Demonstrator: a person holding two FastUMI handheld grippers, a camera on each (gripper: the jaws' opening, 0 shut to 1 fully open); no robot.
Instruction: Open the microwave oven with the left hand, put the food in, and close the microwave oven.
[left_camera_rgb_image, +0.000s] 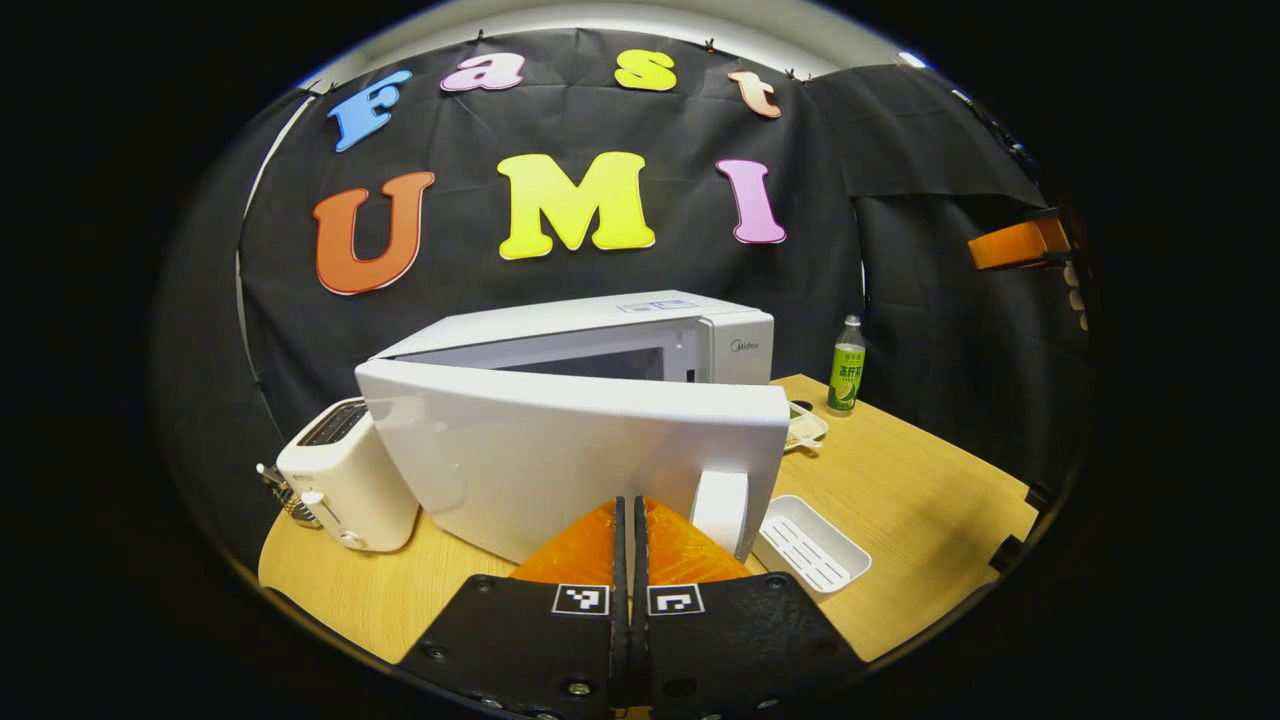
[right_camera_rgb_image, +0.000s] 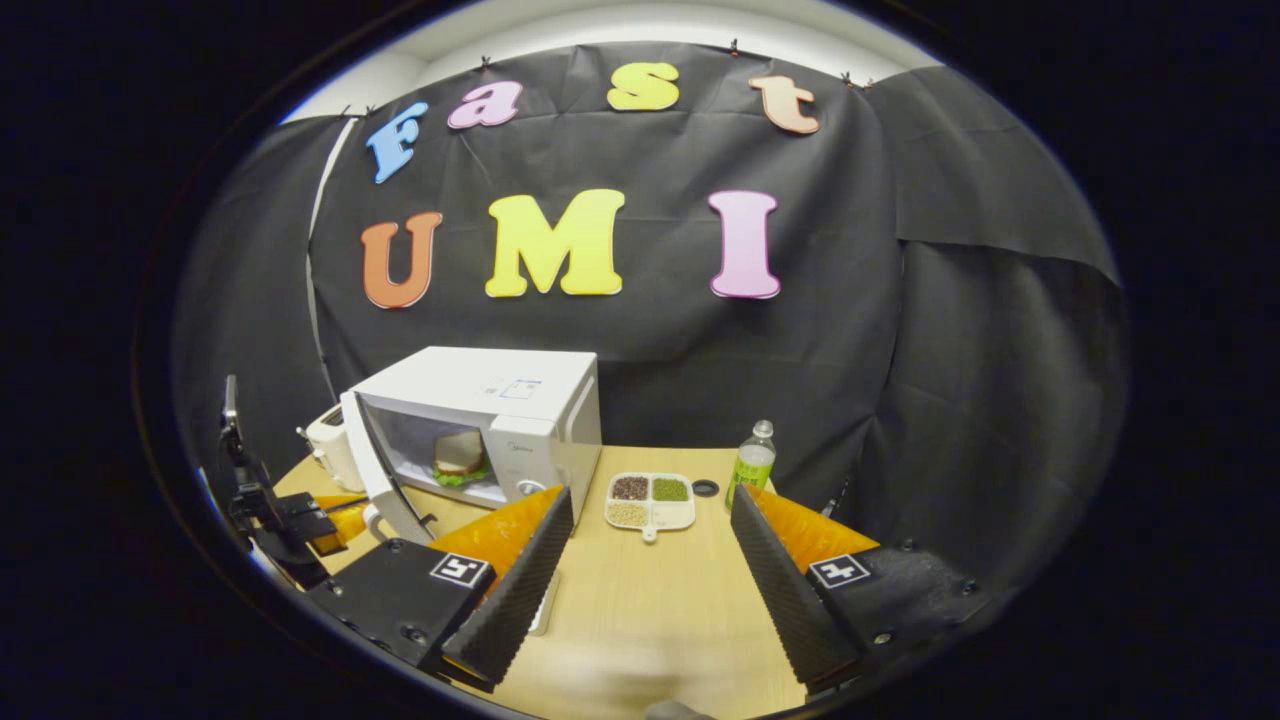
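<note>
1. Wooden table (right_camera_rgb_image: 650, 610) under us, black cloth wall behind.
2. Nearest, in the left gripper view, our left gripper (left_camera_rgb_image: 630, 560) is clenched, fingers together with nothing between them, just in front of the microwave door (left_camera_rgb_image: 560, 460), which stands partly open.
3. In the right gripper view, our right gripper (right_camera_rgb_image: 650, 560) hangs released, jaws wide apart over bare table.
4. Beside the door we see a white tray (left_camera_rgb_image: 812, 545); left of it a toaster (left_camera_rgb_image: 345, 475).
5. Farther on, the sandwich (right_camera_rgb_image: 459, 458) sits inside the microwave (right_camera_rgb_image: 500, 420).
6. Beyond, a divided dish (right_camera_rgb_image: 650, 500) of grains and a green bottle (right_camera_rgb_image: 752, 465) stand near the wall.
</note>
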